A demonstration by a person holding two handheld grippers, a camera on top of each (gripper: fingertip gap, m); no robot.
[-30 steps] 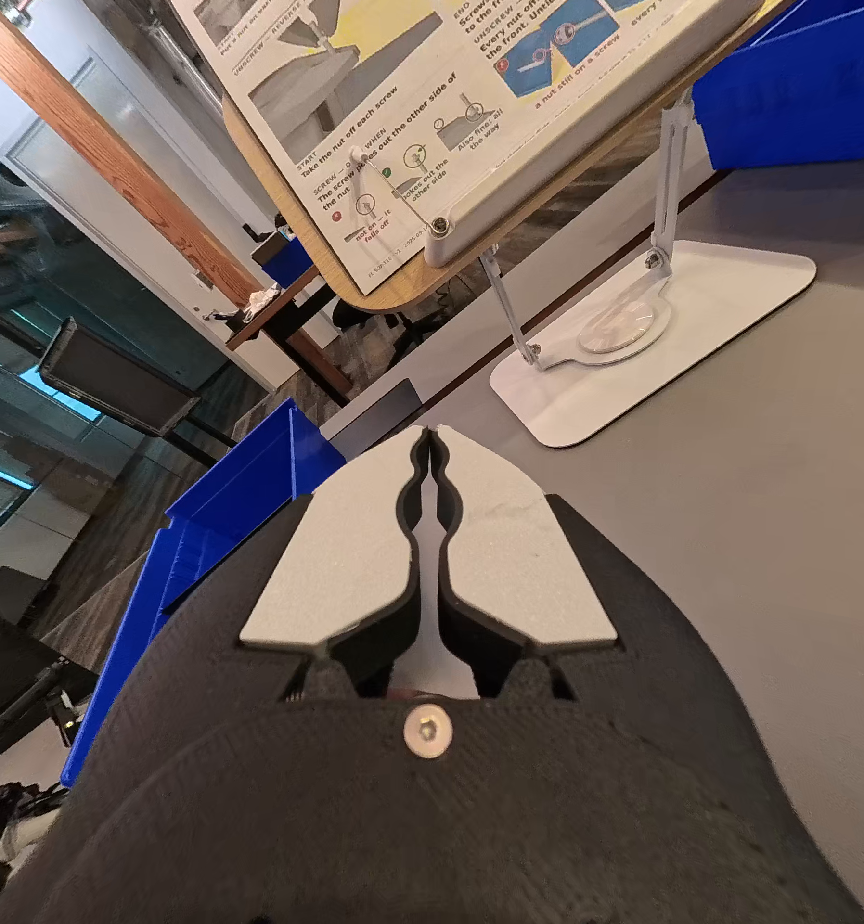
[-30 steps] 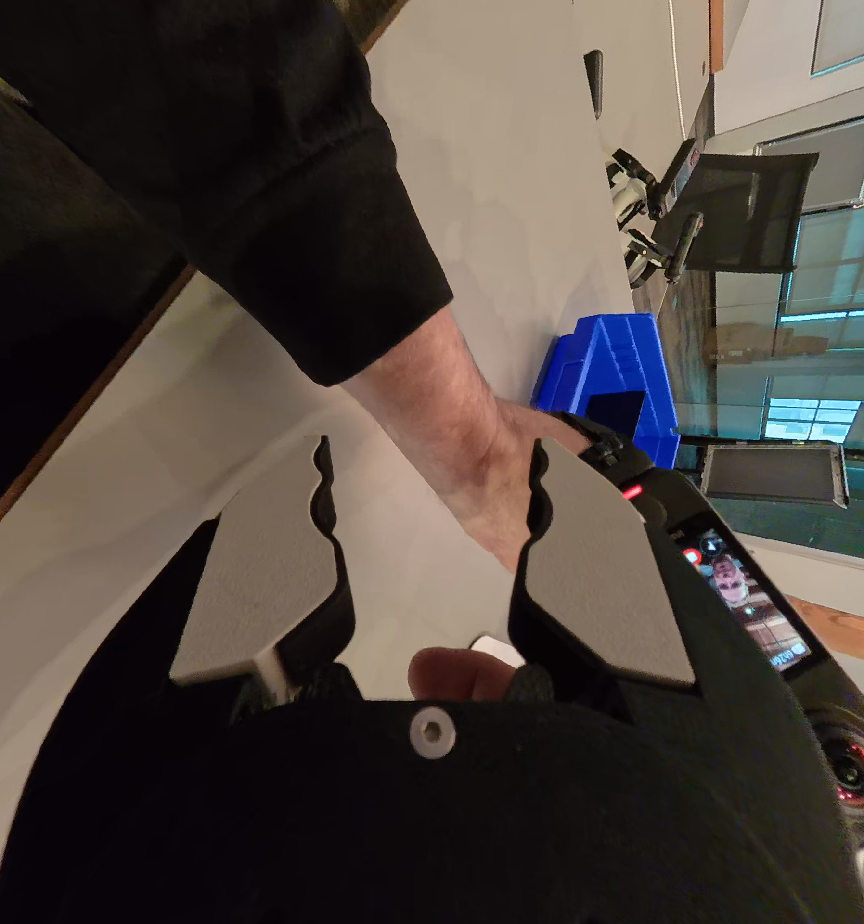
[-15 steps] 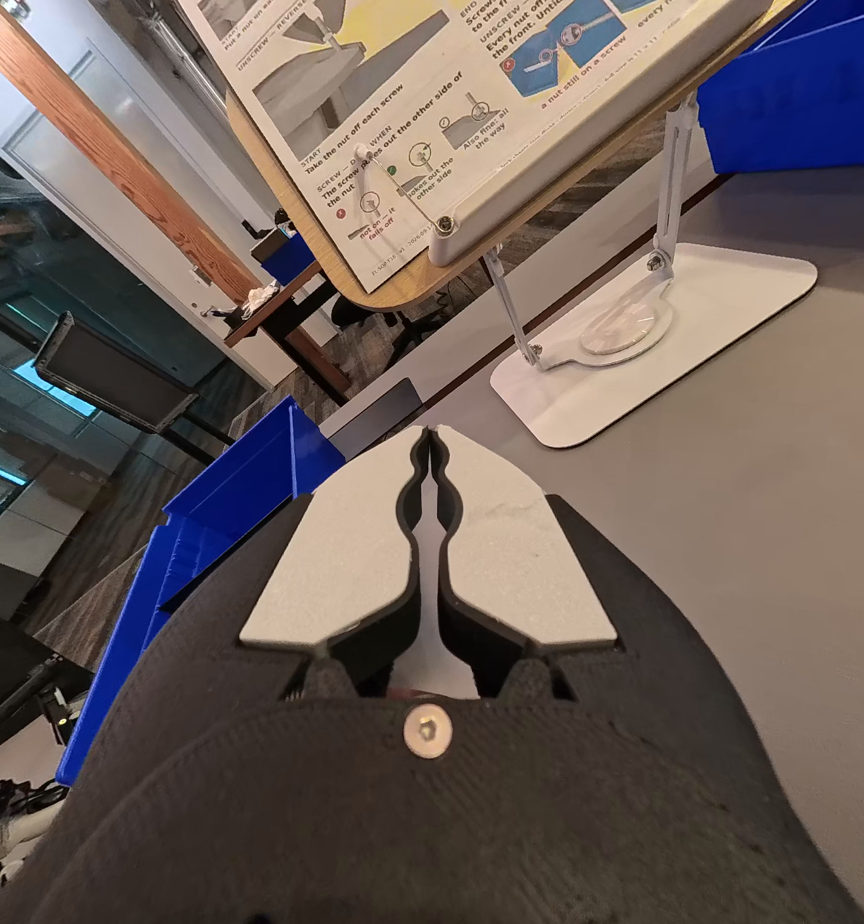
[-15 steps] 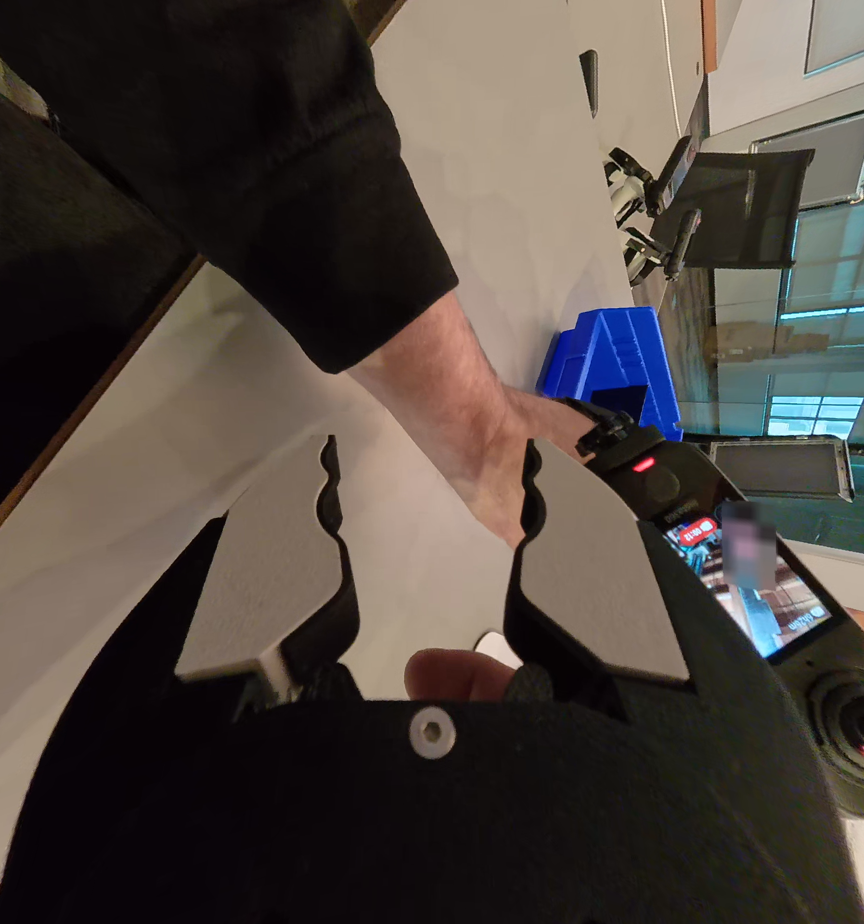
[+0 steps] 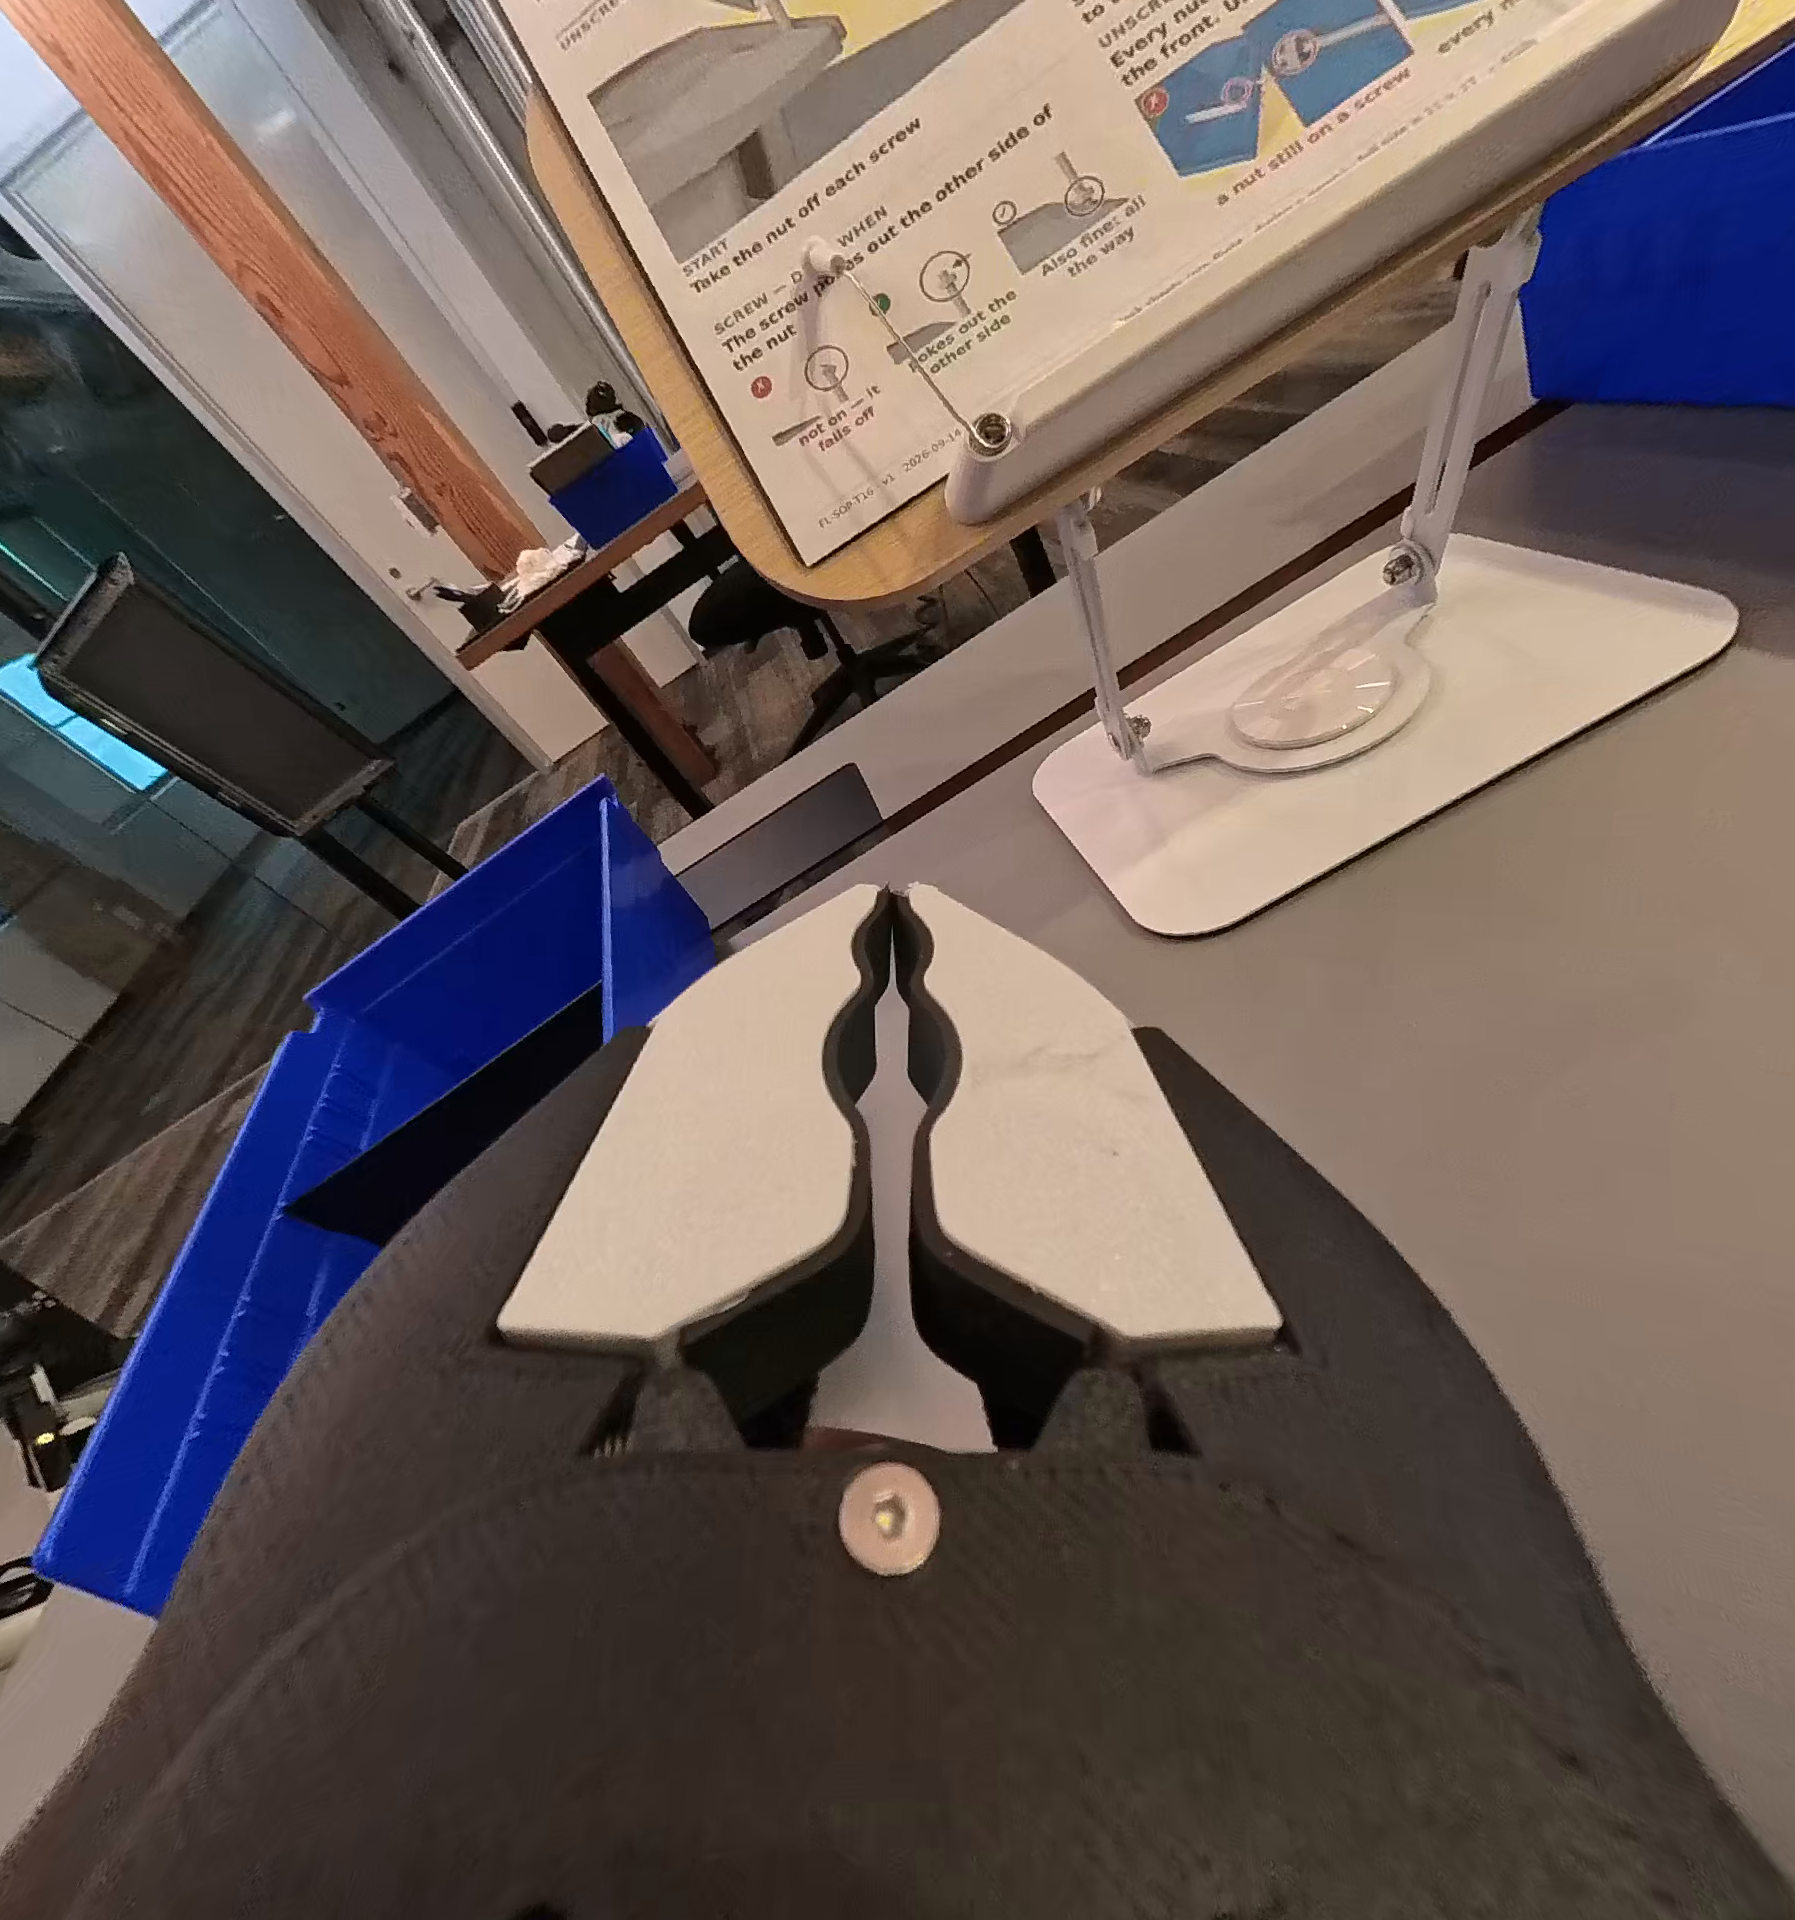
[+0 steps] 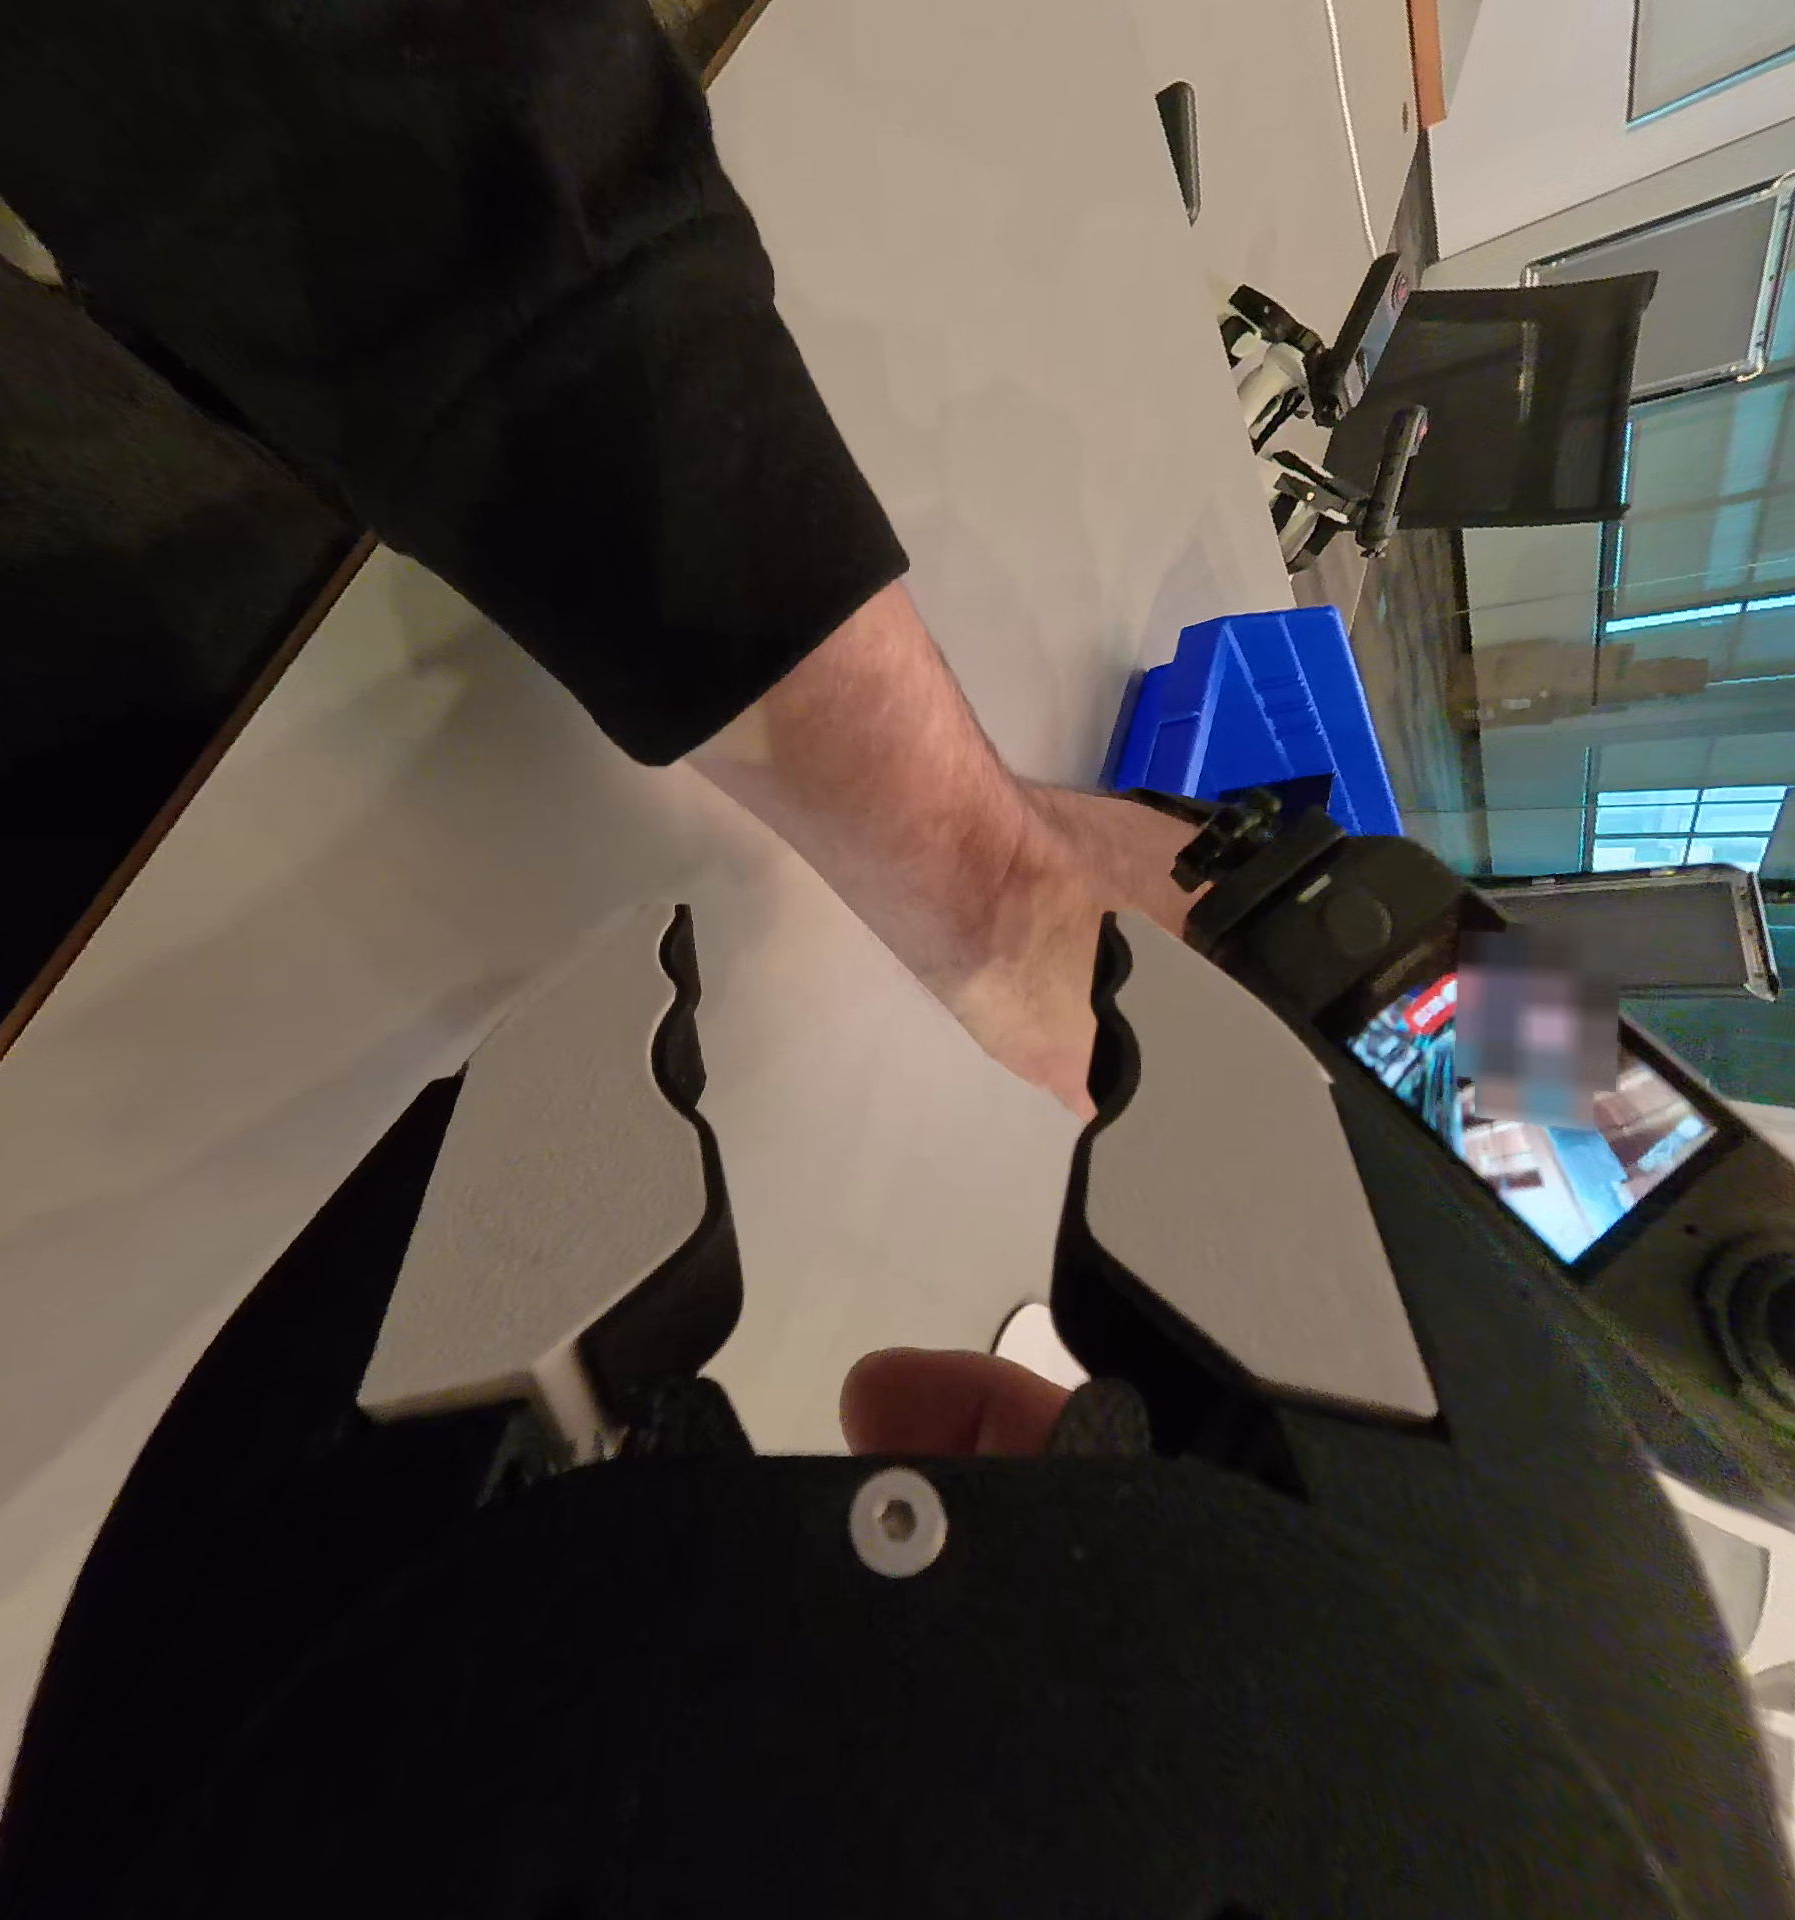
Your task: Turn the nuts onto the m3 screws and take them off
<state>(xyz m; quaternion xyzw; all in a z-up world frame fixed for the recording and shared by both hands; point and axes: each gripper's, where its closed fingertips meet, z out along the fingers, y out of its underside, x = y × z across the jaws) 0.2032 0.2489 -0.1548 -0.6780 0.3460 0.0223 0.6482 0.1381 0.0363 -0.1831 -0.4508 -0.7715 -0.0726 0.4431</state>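
Observation:
No nuts or m3 screws show in either view. My left gripper (image 5: pixel 891 896) is shut with nothing between its grey fingers, and it hovers low over the grey table (image 5: pixel 1495 1195), pointing toward a white stand. My right gripper (image 6: pixel 895 920) is open and empty, turned on its side over the pale table (image 6: pixel 976 312). Past its fingertips are the person's bare forearm (image 6: pixel 903 790) and black sleeve (image 6: pixel 508 312). The forearm leads to the other gripper's camera (image 6: pixel 1495 1060).
A white stand (image 5: pixel 1495 665) holds a tilted instruction sheet (image 5: pixel 976 156) ahead of the left gripper. One blue bin (image 5: pixel 436 1039) stands at its left and another (image 5: pixel 1703 260) at the far right. The right wrist view shows a blue bin (image 6: pixel 1257 707) and a fingertip (image 6: pixel 945 1403).
Both views have shifted only slightly. The left gripper stays shut and the right stays open. The other gripper's camera has drifted a little in the right wrist view.

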